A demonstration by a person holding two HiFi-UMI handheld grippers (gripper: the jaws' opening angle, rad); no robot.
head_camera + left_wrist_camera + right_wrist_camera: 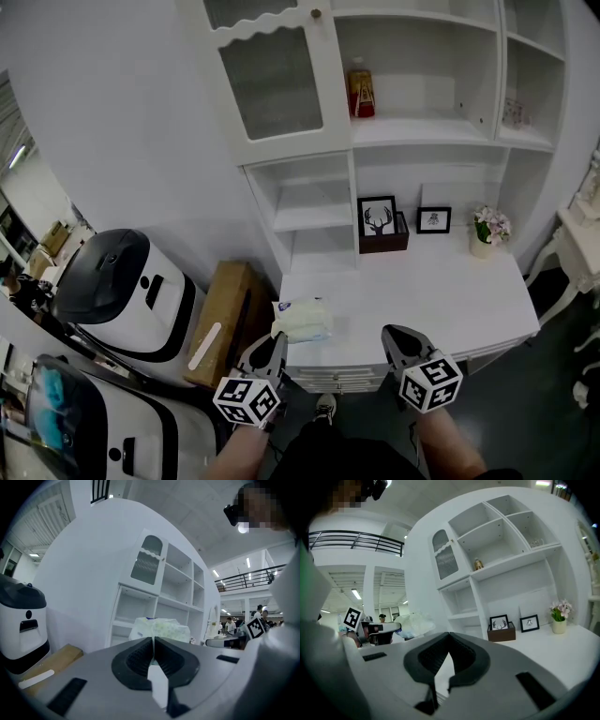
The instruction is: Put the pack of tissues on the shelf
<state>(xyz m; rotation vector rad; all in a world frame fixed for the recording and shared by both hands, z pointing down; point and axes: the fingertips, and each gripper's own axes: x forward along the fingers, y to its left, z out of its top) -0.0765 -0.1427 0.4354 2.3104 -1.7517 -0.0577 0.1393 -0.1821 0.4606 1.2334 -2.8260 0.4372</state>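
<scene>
Left gripper (153, 639) nips tissue pack (161, 628) (its view alone tells); right gripper (449, 634) clenched empty

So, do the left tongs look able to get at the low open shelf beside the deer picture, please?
Probably yes: the left tongs, shut on the pack of tissues, face that shelf, which is open-fronted and looks empty, and nothing stands on the desk between them.

Two grey two-jaw grippers, left (277, 339) and right (395, 336); one pale plastic pack of tissues (302, 319); two black-framed pictures (377, 217) (434, 219); one white flowerpot (483, 246); one red-labelled bottle (361, 91); two white-and-black rounded machines (122, 291) (84, 422).
</scene>
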